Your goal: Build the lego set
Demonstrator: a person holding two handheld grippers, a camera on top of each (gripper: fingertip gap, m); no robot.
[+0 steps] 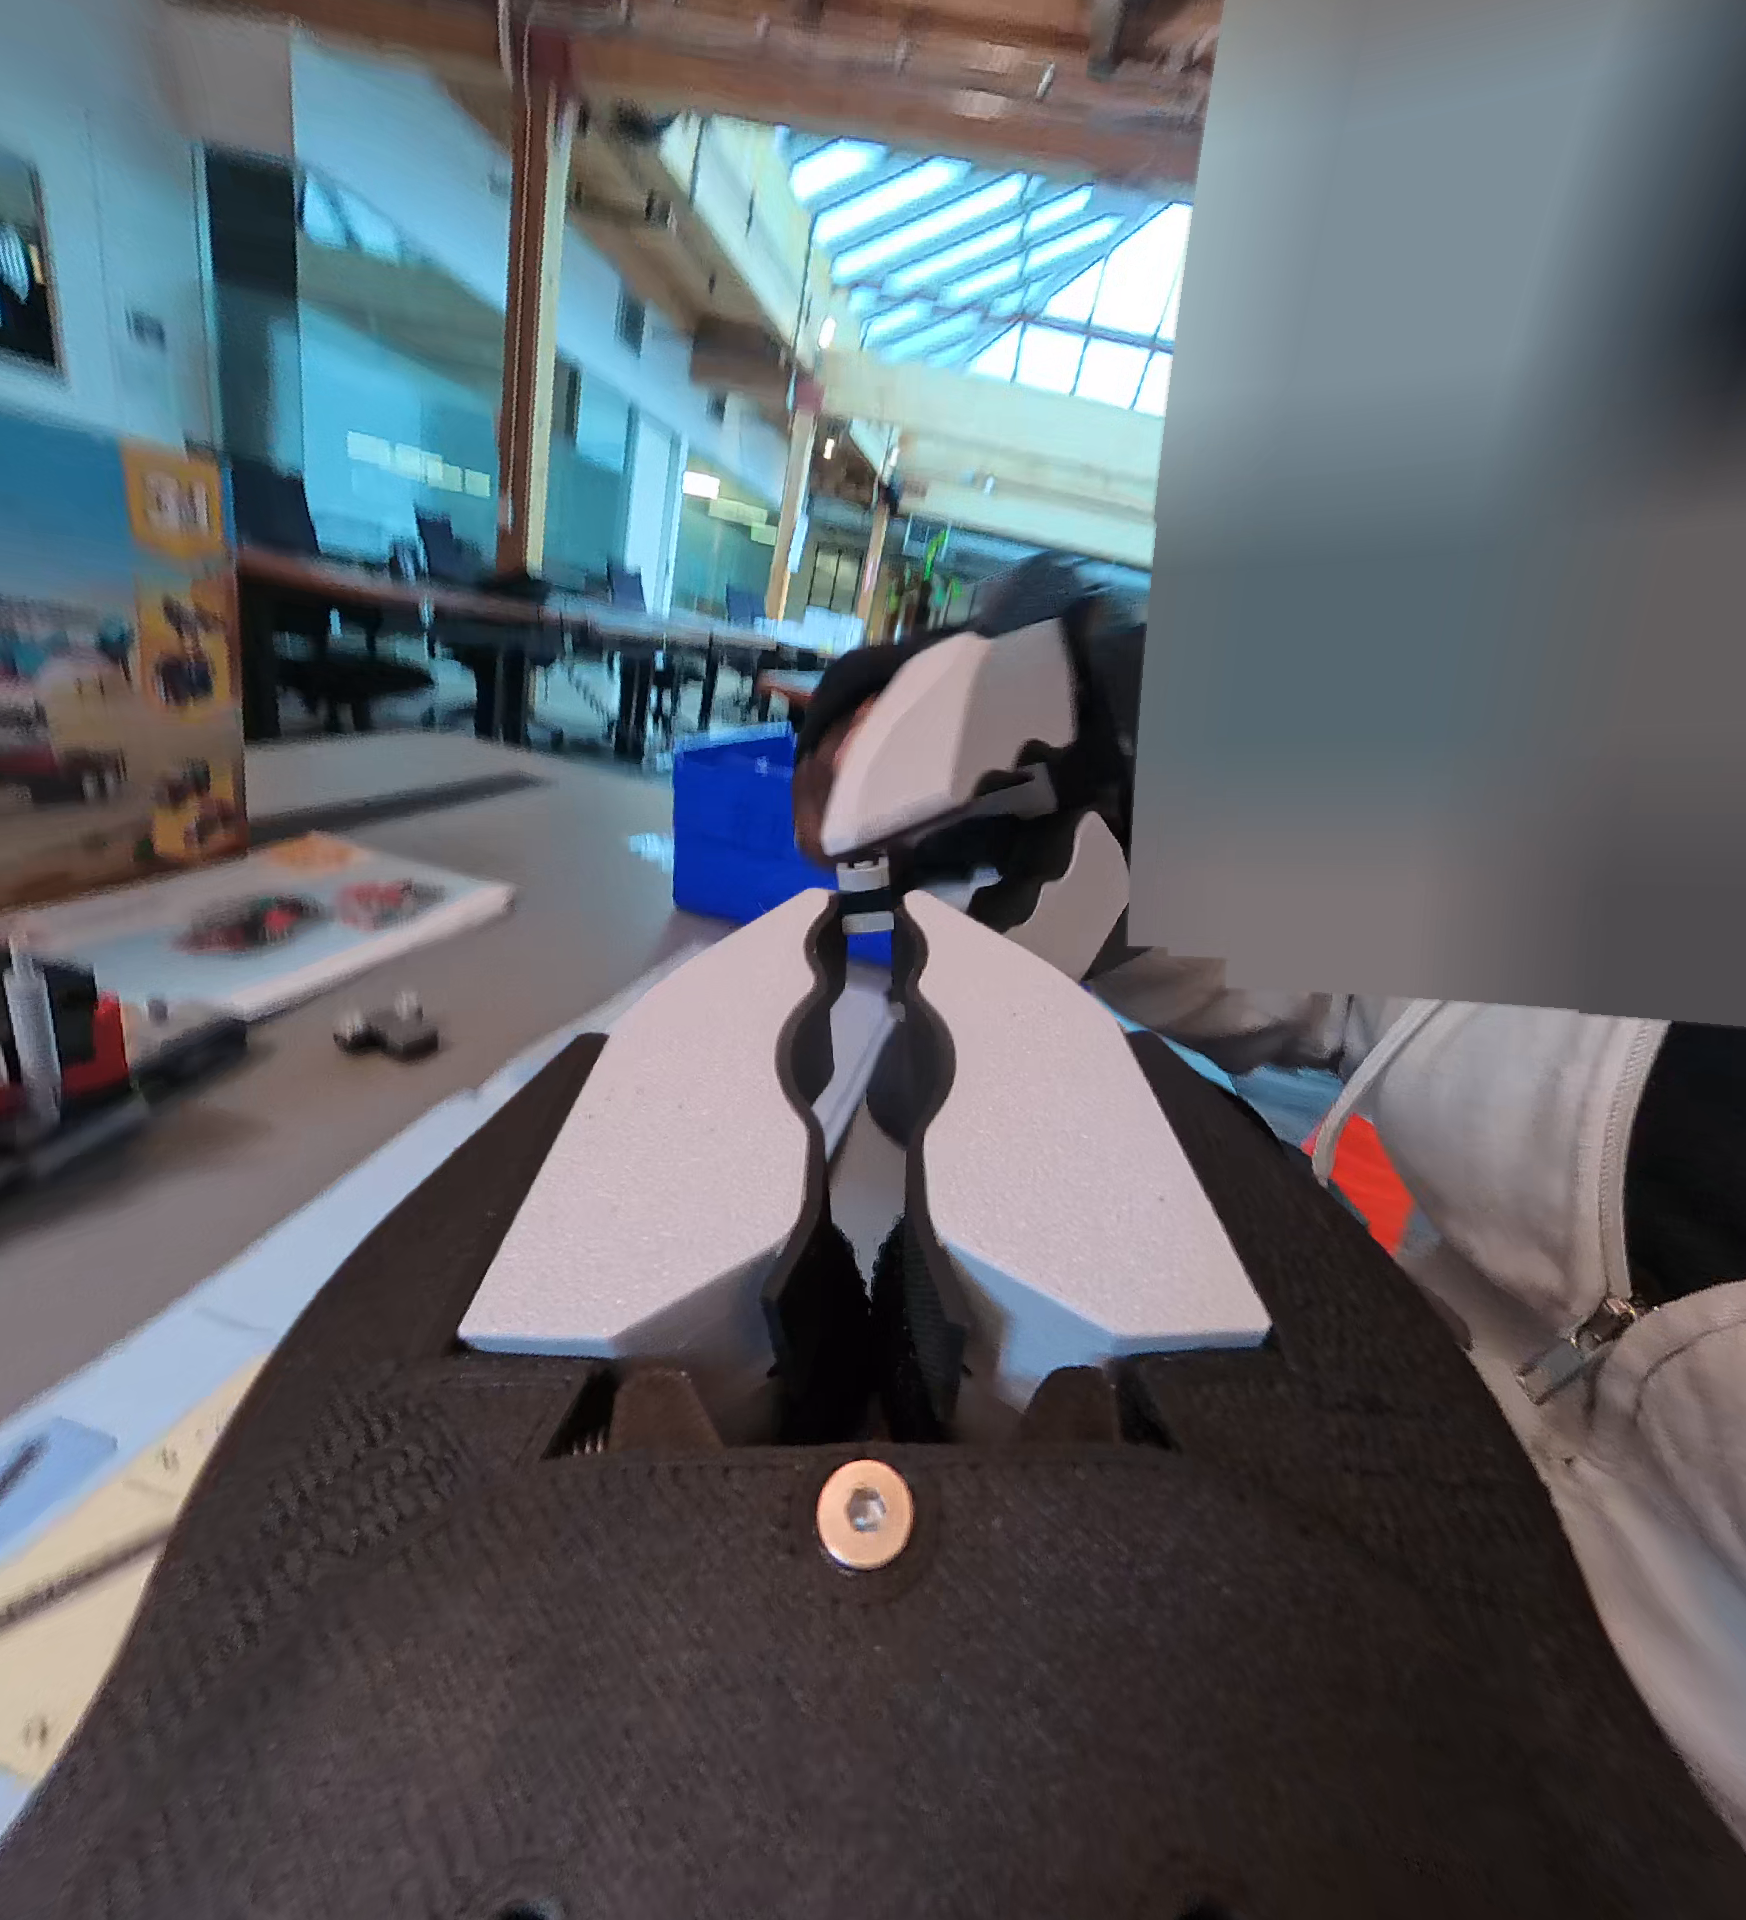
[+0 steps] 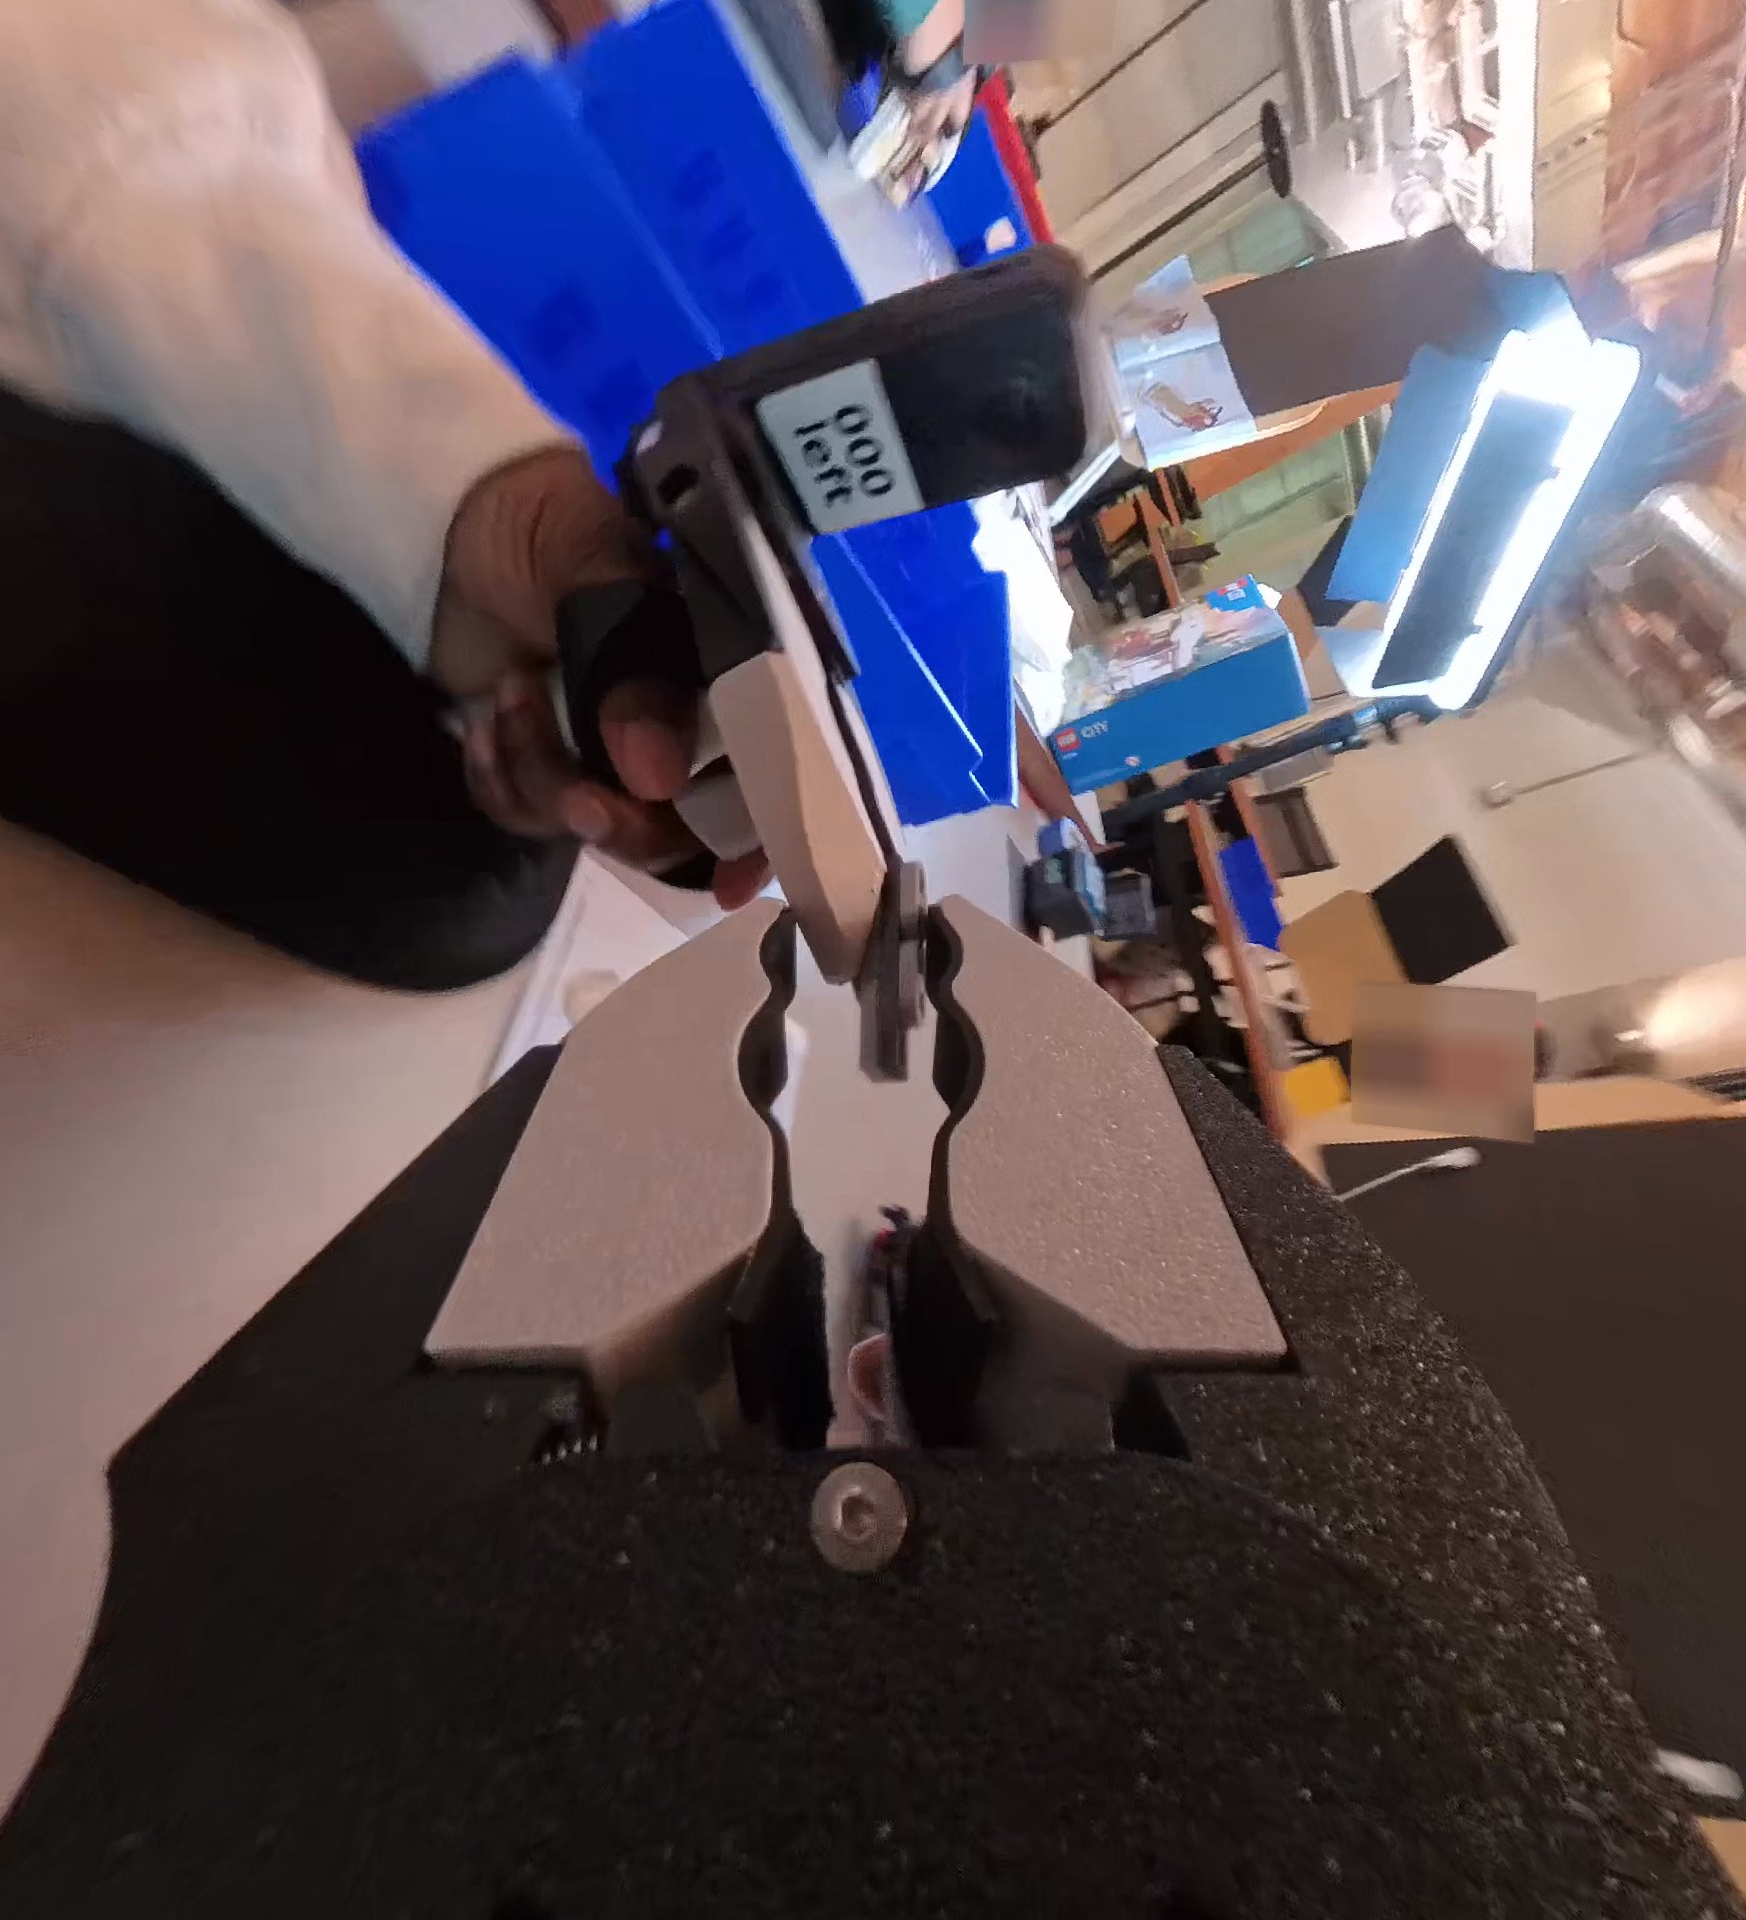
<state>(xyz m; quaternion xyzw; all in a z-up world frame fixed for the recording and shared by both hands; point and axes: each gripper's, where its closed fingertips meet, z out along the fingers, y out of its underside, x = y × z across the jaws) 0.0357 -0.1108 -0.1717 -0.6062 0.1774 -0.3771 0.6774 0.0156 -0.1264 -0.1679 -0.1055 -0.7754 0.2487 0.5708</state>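
Assembly is progressing mid-build: the closed left hand-held gripper (image 1: 864,914) is pinching a small grey plastic lego piece (image 1: 864,896) toward the part-open right hand-held gripper (image 2: 861,935), while the half-built red-and-black lego truck (image 1: 12,1060) is waiting at the table's (image 1: 495,862) left edge.

The left hand-held gripper (image 1: 864,914) has matt, grainy grey plastic fingers (image 1: 703,1132) on a rough, layered black printed body, with a shiny metal screw (image 1: 864,1512) at 6 o'clock. Small grey plastic bricks (image 1: 864,894) look smooth. At 3 o'clock hangs a soft cloth jacket (image 1: 1534,1351) with a metal zip.
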